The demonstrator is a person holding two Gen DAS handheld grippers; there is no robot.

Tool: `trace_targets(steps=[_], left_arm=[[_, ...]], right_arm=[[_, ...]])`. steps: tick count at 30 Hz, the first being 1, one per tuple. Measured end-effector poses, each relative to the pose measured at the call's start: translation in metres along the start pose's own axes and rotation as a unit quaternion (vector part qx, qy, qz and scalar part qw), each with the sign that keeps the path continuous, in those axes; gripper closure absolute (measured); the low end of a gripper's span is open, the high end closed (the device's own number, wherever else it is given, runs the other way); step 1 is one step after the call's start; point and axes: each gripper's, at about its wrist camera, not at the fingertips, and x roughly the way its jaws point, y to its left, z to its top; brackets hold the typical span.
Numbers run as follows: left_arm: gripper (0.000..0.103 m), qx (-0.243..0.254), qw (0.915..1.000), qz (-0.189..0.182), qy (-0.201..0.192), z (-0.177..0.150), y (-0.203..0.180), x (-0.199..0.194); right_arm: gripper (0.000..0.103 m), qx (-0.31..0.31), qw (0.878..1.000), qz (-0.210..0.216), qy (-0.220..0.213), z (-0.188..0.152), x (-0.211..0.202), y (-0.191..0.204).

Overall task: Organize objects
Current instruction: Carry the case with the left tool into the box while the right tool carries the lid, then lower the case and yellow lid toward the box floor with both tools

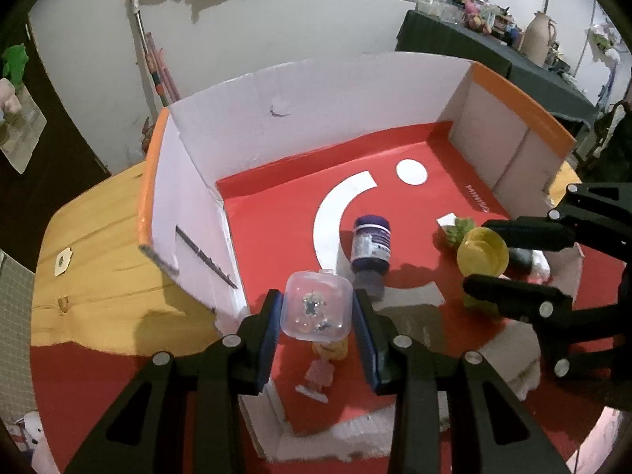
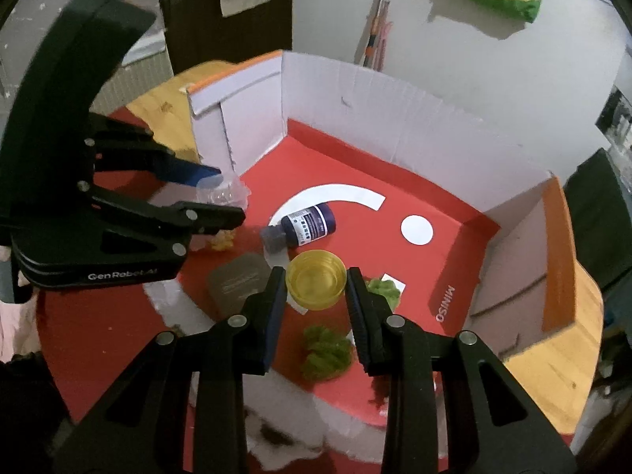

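Both grippers hang over the open cardboard box [image 1: 252,126]. Left gripper [image 1: 316,312] is clamped on a small clear plastic case [image 1: 316,304], its blue-edged pads pressing the case's two sides; a few small metallic bits lie inside it (too small to tell what they are). Right gripper [image 2: 316,284] is closed on a yellow translucent cup [image 2: 316,282], held upright between the fingers with its open mouth facing up.

Below them, on the box's red floor with its white arc and dot, a dark purple bottle [image 1: 371,247] with a pale label lies on its side, cap towards the near edge. A green fuzzy clump [image 2: 326,351] rests just beneath the right gripper, and a second bit of green [image 2: 381,286] shows beside the cup. A grey flat pad [image 2: 237,284] lies near the box's torn front wall. The box sits on a wooden table [image 1: 98,237], with white walls on three sides and orange outer flaps.
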Motion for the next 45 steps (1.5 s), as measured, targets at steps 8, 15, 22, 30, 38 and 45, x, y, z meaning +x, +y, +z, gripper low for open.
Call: trace_targets(steps=[8,15,22,30,38,45], left_arm=[[0.066,-0.01,0.9997,0.009,0.023,0.005,0.003,0.014],[0.065,-0.003,0.9993,0.024,0.029,0.008,-0.002,0.018],[0.065,-0.011,0.9987,0.026,0.042,0.008,0.002,0.028],[0.065,-0.017,0.9982,0.023,0.053,0.004,0.007,0.031],[0.065,-0.023,0.9976,0.02,0.062,0.001,0.012,0.032],[0.065,-0.024,0.9972,0.02,0.067,0.0,0.013,0.029]], right_arm=[[0.074,-0.01,0.999,0.015,0.029,0.01,0.019,-0.007],[0.074,-0.021,0.998,0.018,0.049,0.018,0.031,-0.005],[0.074,-0.02,0.997,0.025,0.066,0.018,0.045,-0.01],[0.074,-0.02,0.997,0.022,0.077,0.015,0.054,-0.012],[0.074,-0.026,0.995,0.023,0.092,0.019,0.061,-0.012],[0.074,-0.023,0.994,0.02,0.103,0.023,0.067,-0.016]])
